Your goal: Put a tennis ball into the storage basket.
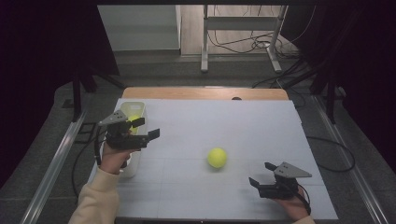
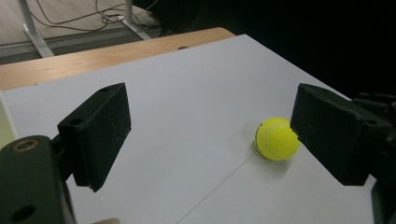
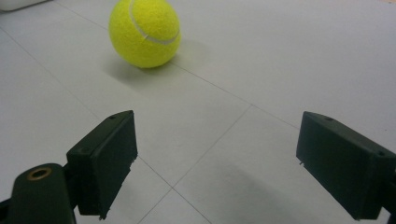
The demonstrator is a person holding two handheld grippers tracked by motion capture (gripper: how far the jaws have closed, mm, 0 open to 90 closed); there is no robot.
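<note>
Left gripper (image 1: 144,129): black body, two flat rectangular black jaws with small round holes in their faces. A grey three-cornered plate sits on top. A brass-coloured ring is set in the housing at lower left of the left gripper view. A black cable trails from it. The left forearm wears a cream sleeve (image 1: 95,200).

Right gripper (image 1: 262,174): same black build, same grey plate, black cable at the wrist, brass-coloured ring likewise in its housing. Jaw faces appear dusty and lightly scuffed.
</note>
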